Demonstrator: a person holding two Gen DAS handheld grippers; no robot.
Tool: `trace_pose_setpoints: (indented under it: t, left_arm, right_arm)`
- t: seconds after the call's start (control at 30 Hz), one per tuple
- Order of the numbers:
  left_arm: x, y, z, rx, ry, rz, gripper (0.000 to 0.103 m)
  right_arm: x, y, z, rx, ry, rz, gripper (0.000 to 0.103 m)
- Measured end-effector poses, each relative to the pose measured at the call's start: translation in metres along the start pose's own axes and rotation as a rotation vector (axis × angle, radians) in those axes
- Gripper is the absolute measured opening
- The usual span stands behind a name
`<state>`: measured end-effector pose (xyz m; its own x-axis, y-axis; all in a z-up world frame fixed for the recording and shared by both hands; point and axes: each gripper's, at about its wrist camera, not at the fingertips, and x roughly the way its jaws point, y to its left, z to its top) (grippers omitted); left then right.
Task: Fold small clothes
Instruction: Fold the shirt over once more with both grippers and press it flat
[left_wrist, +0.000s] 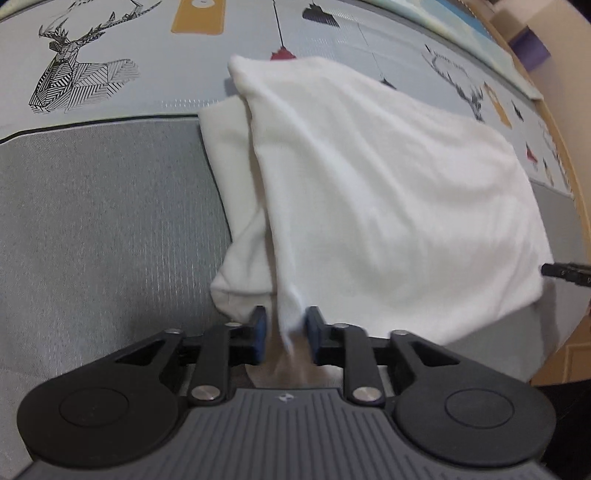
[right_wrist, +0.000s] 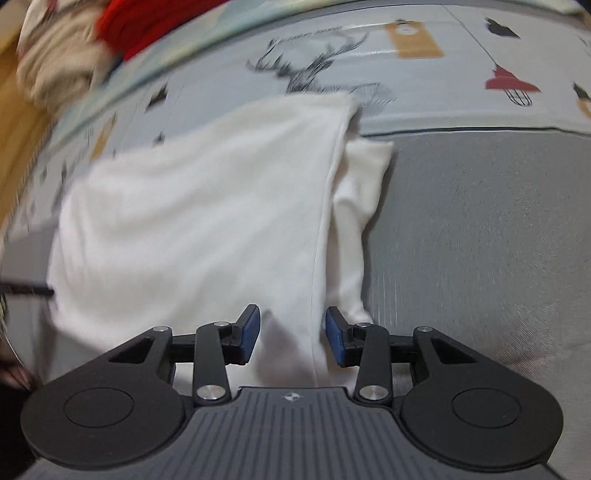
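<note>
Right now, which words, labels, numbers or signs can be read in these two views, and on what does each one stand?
No text can be read.
Lettering above the deer drawing on the printed mat: too blurred to read.
Emblem on the left gripper housing, and likewise on the right gripper: small diamond sign, no letters.
White garment: no print visible.

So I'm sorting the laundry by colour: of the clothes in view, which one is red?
The bunched red garment at the far edge, beside the beige clothes in the pile. The white garment between the claws is plain white.
</note>
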<state>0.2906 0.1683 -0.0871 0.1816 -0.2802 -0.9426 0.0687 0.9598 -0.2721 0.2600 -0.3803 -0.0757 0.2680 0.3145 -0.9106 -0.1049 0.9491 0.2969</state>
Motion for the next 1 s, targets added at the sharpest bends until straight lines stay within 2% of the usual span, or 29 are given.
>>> trace_pose_setpoints:
  t: [0.03, 0.07, 0.1, 0.13, 0.2, 0.27, 0.33, 0.43, 0.5, 0.57, 0.63, 0.67, 0.73, 0.77, 0.87, 0.93, 1.0]
  left_arm:
    - [-0.001, -0.002, -0.002, 0.01, 0.0, 0.006, 0.006]
    - [-0.005, -0.004, -0.004, 0.025, -0.012, 0.009, 0.004]
    - [-0.011, -0.005, -0.007, 0.033, -0.027, 0.009, 0.004]
    - [-0.02, -0.005, -0.009, 0.026, -0.049, -0.001, 0.004]
    - [-0.036, -0.004, -0.015, 0.018, -0.086, -0.019, 0.003]
    - [-0.045, -0.006, -0.021, 0.046, -0.1, 0.016, 0.0]
    - [-0.036, -0.007, -0.027, 0.055, -0.061, 0.074, 0.0]
    - [-0.015, -0.012, -0.029, 0.097, 0.029, 0.169, 0.0]
    - [-0.022, -0.008, -0.032, 0.088, -0.009, 0.162, 0.0]
    - [-0.04, -0.011, -0.03, 0.08, -0.098, 0.105, 0.0]
    - [-0.051, -0.017, -0.029, 0.106, -0.156, 0.056, 0.001]
    - [-0.05, -0.022, -0.026, 0.118, -0.158, 0.045, 0.001]
    - [-0.041, -0.029, -0.026, 0.146, -0.13, 0.052, 0.001]
    - [-0.032, -0.031, -0.025, 0.167, -0.105, 0.07, 0.001]
    - [-0.007, -0.042, -0.033, 0.258, -0.025, 0.158, 0.001]
    - [0.009, -0.042, -0.041, 0.309, 0.037, 0.227, 0.002]
    - [0.012, -0.043, -0.046, 0.344, 0.05, 0.261, 0.002]
  right_arm:
    - [0.0, 0.0, -0.002, 0.003, 0.008, -0.009, 0.04]
    - [-0.001, 0.0, -0.004, 0.014, 0.015, -0.019, 0.033]
    - [-0.001, -0.001, -0.006, 0.027, 0.021, -0.03, 0.023]
    - [-0.004, -0.003, -0.006, 0.038, 0.02, -0.038, 0.005]
    - [-0.015, -0.005, -0.006, 0.056, -0.014, -0.015, 0.004]
    - [-0.027, -0.006, -0.006, 0.082, -0.045, 0.003, 0.004]
    - [-0.028, -0.01, -0.01, 0.101, -0.037, -0.021, 0.004]
    - [-0.013, -0.016, -0.018, 0.11, 0.042, -0.124, 0.006]
    - [-0.008, -0.015, -0.021, 0.089, 0.079, -0.198, 0.006]
    - [-0.015, -0.013, -0.022, 0.069, 0.047, -0.224, 0.006]
    - [-0.03, -0.012, -0.02, 0.077, -0.033, -0.18, 0.006]
    - [-0.038, -0.011, -0.019, 0.082, -0.075, -0.148, 0.006]
    - [-0.044, -0.006, -0.018, 0.072, -0.116, -0.092, 0.007]
    - [-0.043, -0.003, -0.018, 0.055, -0.115, -0.068, 0.01]
    - [-0.024, 0.009, -0.019, -0.026, -0.034, -0.083, 0.022]
    - [-0.006, 0.016, -0.022, -0.087, 0.051, -0.15, 0.023]
    - [0.006, 0.016, -0.025, -0.106, 0.111, -0.207, 0.025]
